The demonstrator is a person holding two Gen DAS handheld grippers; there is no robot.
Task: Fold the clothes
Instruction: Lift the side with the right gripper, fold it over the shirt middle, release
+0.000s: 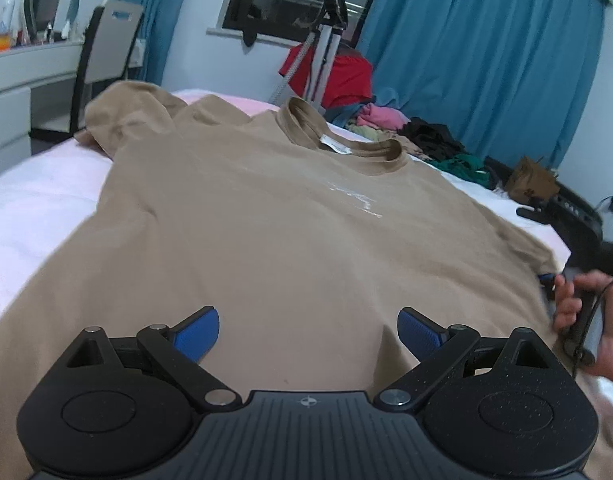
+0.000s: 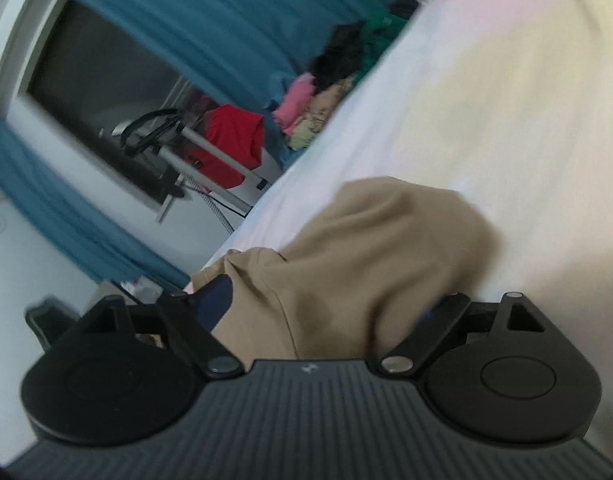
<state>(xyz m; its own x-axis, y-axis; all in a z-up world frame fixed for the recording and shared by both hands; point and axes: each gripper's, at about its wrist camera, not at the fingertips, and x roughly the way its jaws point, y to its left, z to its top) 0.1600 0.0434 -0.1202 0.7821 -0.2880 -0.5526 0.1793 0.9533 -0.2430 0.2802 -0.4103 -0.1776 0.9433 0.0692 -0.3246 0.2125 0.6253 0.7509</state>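
Note:
A tan T-shirt (image 1: 266, 216) lies spread flat on the white bed (image 1: 34, 208), collar (image 1: 346, 148) at the far end, its left sleeve bunched at the far left. My left gripper (image 1: 308, 332) is open just above the shirt's lower hem area, holding nothing. My right gripper (image 2: 322, 300) is seen tilted in its own blurred view, its fingers spread wide with the shirt's right sleeve (image 2: 370, 248) lying between them. In the left wrist view the hand holding it (image 1: 586, 316) is at the shirt's right edge.
A pile of mixed clothes (image 1: 418, 132) lies at the bed's far right corner. A garment steamer with a red item (image 1: 330, 68) stands behind the bed by blue curtains (image 1: 486, 60). A chair (image 1: 106, 60) and desk stand at the left. A brown bag (image 1: 534, 180) sits at right.

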